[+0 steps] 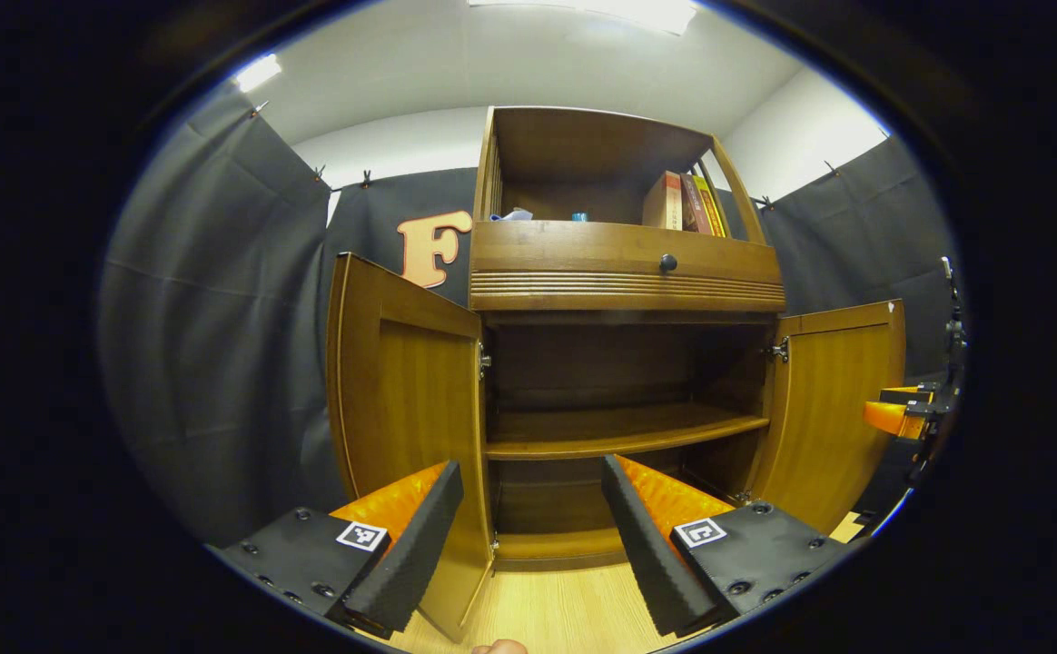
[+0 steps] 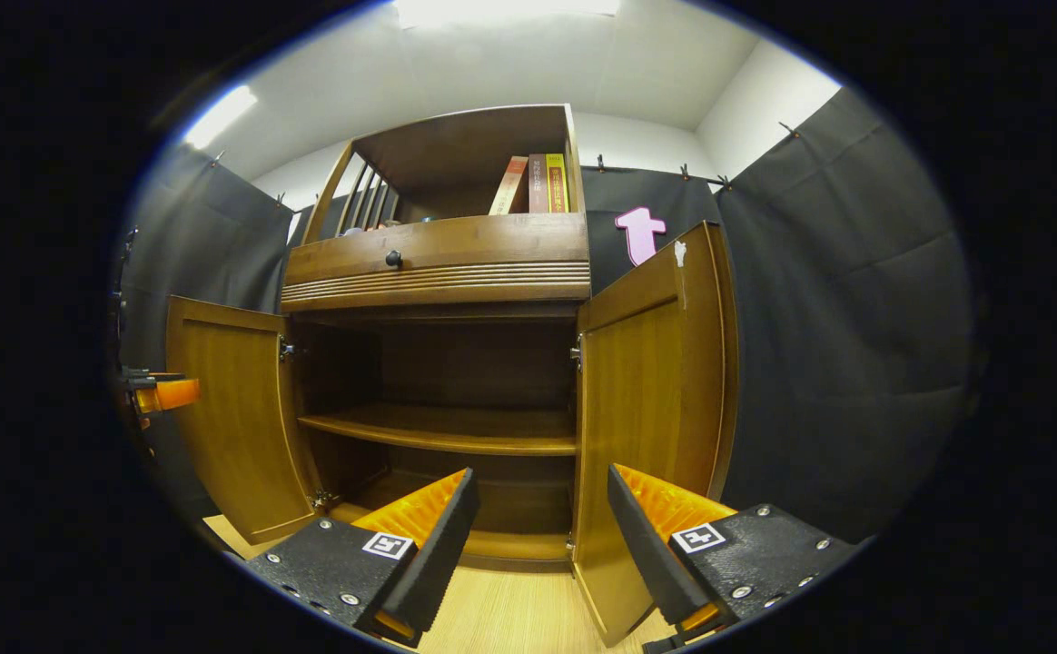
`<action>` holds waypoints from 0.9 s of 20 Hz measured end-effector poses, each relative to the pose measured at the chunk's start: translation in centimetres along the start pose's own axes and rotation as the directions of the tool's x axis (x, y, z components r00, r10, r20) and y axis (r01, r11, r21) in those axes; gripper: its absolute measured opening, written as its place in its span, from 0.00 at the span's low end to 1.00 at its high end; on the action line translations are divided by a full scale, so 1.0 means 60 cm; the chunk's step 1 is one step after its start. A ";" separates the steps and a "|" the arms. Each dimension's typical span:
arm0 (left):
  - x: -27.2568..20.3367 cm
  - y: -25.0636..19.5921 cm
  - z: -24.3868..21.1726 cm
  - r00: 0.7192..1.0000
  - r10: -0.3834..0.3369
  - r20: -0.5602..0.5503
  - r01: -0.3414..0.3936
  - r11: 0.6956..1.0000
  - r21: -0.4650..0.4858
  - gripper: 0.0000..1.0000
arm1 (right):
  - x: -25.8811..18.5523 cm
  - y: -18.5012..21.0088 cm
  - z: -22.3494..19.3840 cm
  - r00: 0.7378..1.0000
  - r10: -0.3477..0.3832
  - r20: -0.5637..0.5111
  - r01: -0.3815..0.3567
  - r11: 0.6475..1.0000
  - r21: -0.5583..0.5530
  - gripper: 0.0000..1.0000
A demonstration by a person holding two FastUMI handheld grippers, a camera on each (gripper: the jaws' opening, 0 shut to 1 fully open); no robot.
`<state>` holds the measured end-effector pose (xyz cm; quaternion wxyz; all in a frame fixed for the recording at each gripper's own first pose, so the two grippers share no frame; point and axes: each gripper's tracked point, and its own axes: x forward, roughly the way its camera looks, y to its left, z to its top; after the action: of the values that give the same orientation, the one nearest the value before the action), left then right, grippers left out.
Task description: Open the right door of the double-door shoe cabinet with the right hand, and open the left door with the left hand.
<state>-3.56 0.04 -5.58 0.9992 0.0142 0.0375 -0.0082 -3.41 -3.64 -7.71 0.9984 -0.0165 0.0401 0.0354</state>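
Standing swung wide at frame left, the brown wooden left door (image 1: pixel 401 391) looks fully opened, as does the matching right door (image 2: pixel 656 400), so both the left gripper (image 1: pixel 533 536) and right gripper (image 2: pixel 542 545), fingers spread and empty, should probably just back straight away without clipping a door edge.

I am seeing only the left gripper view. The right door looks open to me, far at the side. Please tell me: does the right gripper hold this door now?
Observer: No. In the right gripper view the right gripper has its fingers apart, pressing on nothing.
Operator: Where is the right door compared to those fingers?
Observer: The right door stands open just ahead, and its free edge points toward the gap between the fingers.
Operator: And my left door, seen from there?
Observer: The left door shows whole, down to its lower corner, swung well outward.
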 end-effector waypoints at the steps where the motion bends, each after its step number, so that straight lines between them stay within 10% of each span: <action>1: 0.001 -0.001 -0.001 1.000 0.000 -0.001 0.000 1.000 0.001 1.00 | 0.001 0.001 0.001 1.000 0.002 0.000 -0.002 1.000 0.003 0.88; 18: -0.002 -0.009 0.001 1.000 -0.007 0.007 0.007 1.000 0.005 1.00 | 0.000 -0.009 0.000 1.000 -0.010 0.002 0.010 1.000 0.002 0.99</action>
<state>-3.68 -0.47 -5.53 0.9992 0.0167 0.0342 -0.0118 -3.40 -4.16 -7.72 0.9987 -0.0158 0.0389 0.0305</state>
